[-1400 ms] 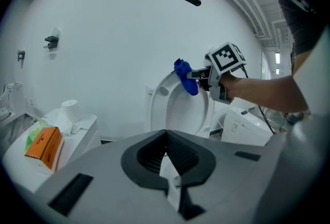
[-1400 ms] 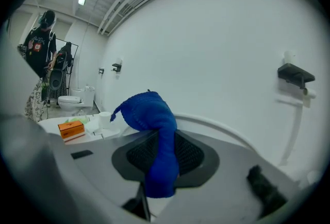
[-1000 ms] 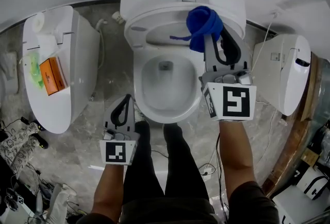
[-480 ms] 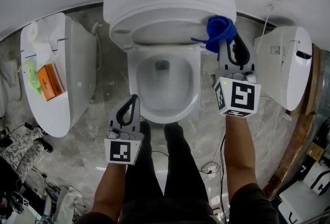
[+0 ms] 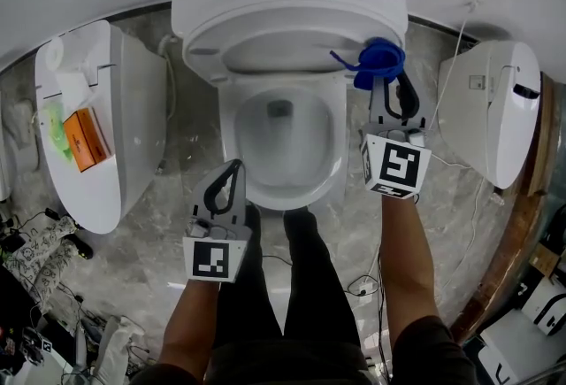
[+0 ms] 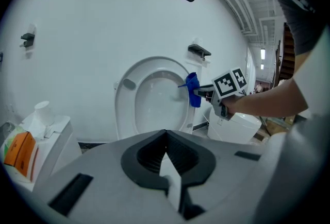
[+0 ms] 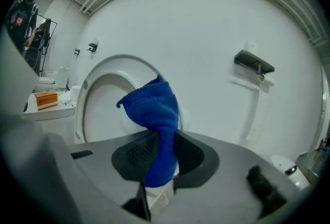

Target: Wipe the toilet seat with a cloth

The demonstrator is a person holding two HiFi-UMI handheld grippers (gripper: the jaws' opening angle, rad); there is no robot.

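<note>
Right claw (image 5: 386, 84) pinches a bunched, royal-blue terry cloth (image 7: 153, 109); left claw (image 5: 233, 169) pressed together, empty.

Three white ceramic toilets: middle toilet (image 5: 292, 11), left toilet (image 5: 133, 109), right toilet (image 5: 491, 127). One crumpled blue cloth (image 5: 378, 56). Two grey two-jaw grippers: left gripper (image 5: 233, 165), right gripper (image 5: 383, 80). One small orange box (image 5: 78, 140)

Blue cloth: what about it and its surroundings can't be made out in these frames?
- Contact between blue cloth and raised toilet seat: head view, the bunched cloth covers that spot; right gripper view gives no depth.
- Cloth's lower end: right gripper view, buried between the right gripper's jaws.
- Orange box print: head view, too small.
</note>
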